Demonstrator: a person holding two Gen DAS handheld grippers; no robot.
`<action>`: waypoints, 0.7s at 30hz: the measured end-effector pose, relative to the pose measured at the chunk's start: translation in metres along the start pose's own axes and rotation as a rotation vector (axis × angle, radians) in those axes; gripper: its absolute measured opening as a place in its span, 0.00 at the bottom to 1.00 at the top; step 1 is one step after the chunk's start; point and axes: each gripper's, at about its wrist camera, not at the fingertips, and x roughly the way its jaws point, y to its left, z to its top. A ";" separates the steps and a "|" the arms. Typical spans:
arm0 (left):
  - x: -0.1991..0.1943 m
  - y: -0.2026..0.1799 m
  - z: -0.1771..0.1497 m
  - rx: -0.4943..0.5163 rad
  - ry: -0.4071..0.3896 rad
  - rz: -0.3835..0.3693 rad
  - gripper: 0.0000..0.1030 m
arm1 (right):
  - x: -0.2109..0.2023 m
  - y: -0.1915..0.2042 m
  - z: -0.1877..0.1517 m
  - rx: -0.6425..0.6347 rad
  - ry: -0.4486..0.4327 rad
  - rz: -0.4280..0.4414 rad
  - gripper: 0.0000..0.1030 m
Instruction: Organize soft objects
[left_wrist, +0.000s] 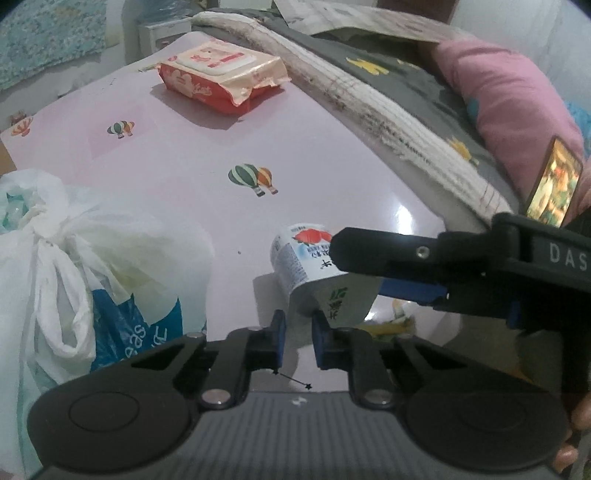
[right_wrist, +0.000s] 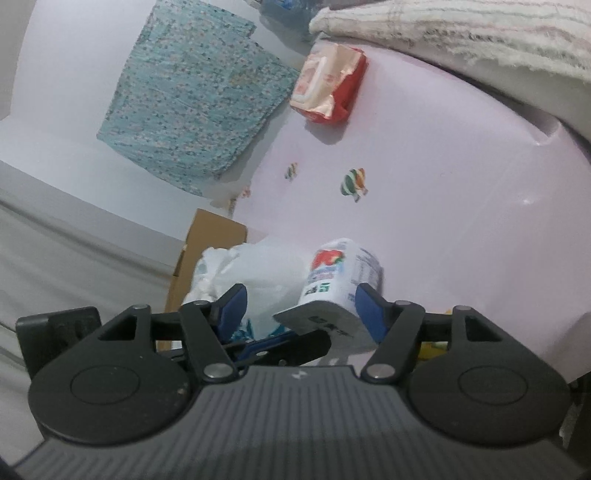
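Note:
A white soft pouch (left_wrist: 306, 258) with a strawberry print stands tilted above the pink table (left_wrist: 184, 177). My left gripper (left_wrist: 299, 325) is shut on the pouch's flat lower end, which sits between its blue pads. My right gripper (left_wrist: 362, 271) comes in from the right, one black finger over the pouch's side. In the right wrist view my right gripper (right_wrist: 301, 299) stands open around the pouch (right_wrist: 343, 273), which lies close against its right pad (right_wrist: 365, 310). A red pack of wet wipes (left_wrist: 221, 81) lies at the table's far end.
A knotted white plastic bag (left_wrist: 74, 266) fills the table's near left. A soiled white towel (left_wrist: 369, 96), grey bedding and a pink pillow (left_wrist: 509, 96) border the right side, with a lit phone (left_wrist: 554, 181). A cardboard box (right_wrist: 210, 243) and teal cloth (right_wrist: 192, 96) lie beyond the table.

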 end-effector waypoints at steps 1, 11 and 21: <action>-0.002 0.001 0.001 -0.007 -0.005 -0.003 0.16 | -0.001 0.000 0.002 0.004 -0.002 0.002 0.66; -0.013 0.009 0.018 -0.080 -0.048 -0.024 0.16 | -0.004 0.003 0.013 0.098 -0.015 -0.007 0.69; -0.009 0.012 0.037 -0.118 -0.064 -0.026 0.16 | -0.001 -0.006 0.030 0.234 -0.026 0.019 0.71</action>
